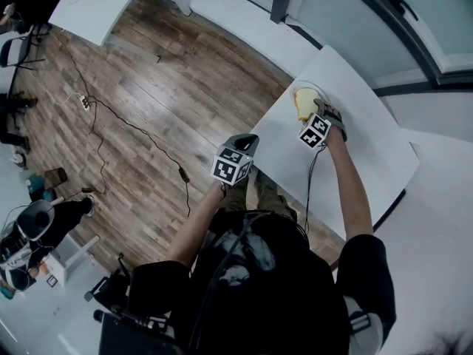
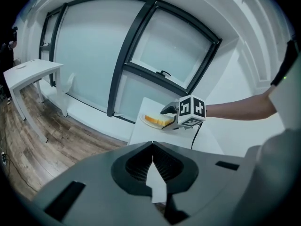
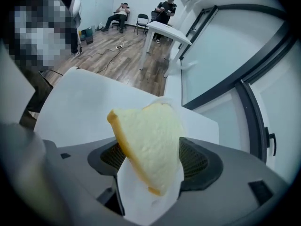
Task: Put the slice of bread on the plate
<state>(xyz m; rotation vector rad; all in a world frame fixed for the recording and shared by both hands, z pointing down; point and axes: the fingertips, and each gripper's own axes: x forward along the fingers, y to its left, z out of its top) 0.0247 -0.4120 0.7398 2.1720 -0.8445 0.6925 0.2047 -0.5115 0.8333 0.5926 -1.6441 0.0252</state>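
Your right gripper [image 1: 314, 117], the nearer one, points steeply down with jaws wide apart and gripping nothing, the slice of bread [image 3: 150, 145] lying lengthwise between them on the plate [image 1: 309, 87], so lift straight up; your left gripper [image 2: 153, 161] is closed, empty, well back.

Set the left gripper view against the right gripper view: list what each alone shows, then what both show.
Left gripper view only: the left gripper, jaws shut and empty, and the right gripper seen from outside. Right gripper view only: its jaws open, bread slice between them, and seated people far behind. Both: the bread slice, the white table, the dark window frame.
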